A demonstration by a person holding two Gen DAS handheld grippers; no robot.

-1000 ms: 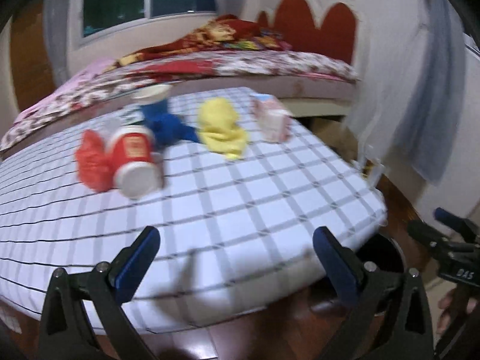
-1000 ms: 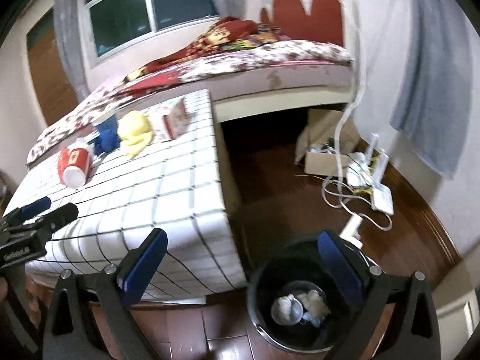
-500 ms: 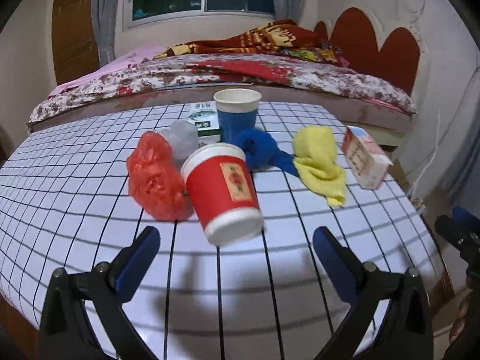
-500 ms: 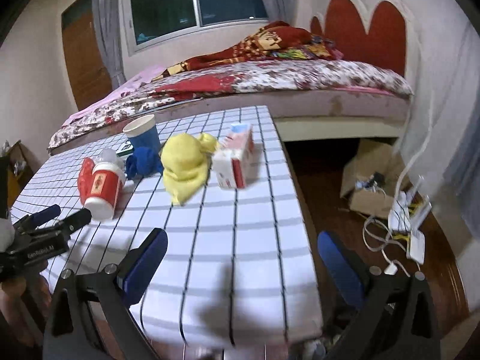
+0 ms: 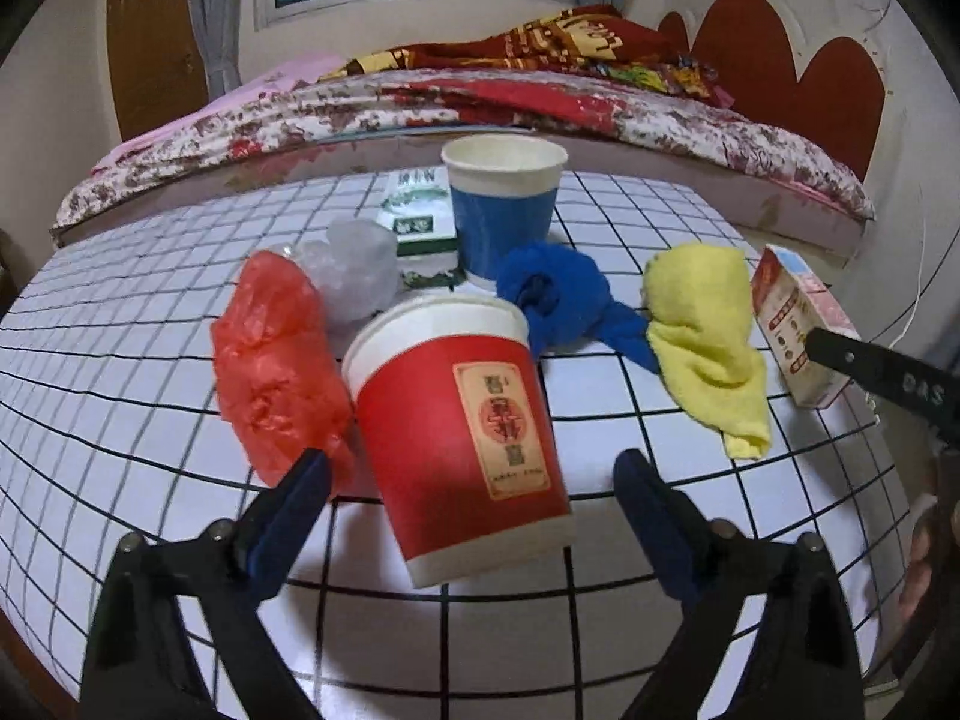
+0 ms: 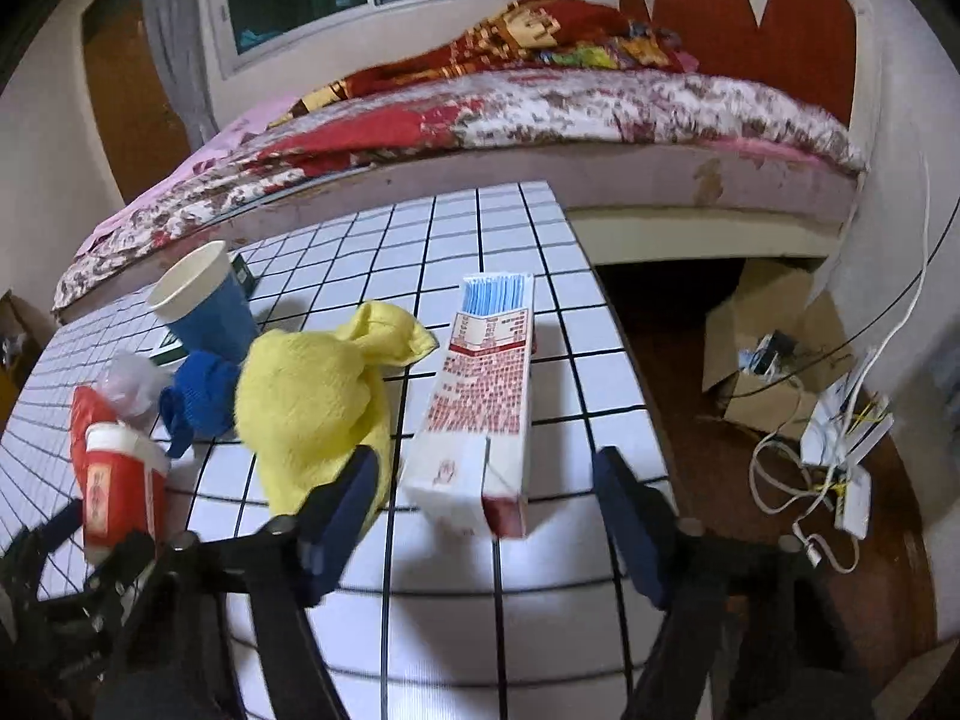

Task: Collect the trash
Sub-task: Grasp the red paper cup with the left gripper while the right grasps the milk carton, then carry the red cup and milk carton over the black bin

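While both hands have closed in from the table's edge, left gripper (image 5: 471, 480) narrows around the red cup (image 5: 459, 444), right gripper (image 6: 483, 480) around the carton (image 6: 480, 408); neither pinches yet.

Bare checked table (image 5: 600, 630) before clustered trash

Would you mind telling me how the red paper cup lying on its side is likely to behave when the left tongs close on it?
The red paper cup lies on its side between the open left tongs, so a one-sided nudge may roll it, probably in a curve given its taper. It looks like thin paper and empty, so likely light and easily crushed. The red plastic bag alongside may block rolling that way.
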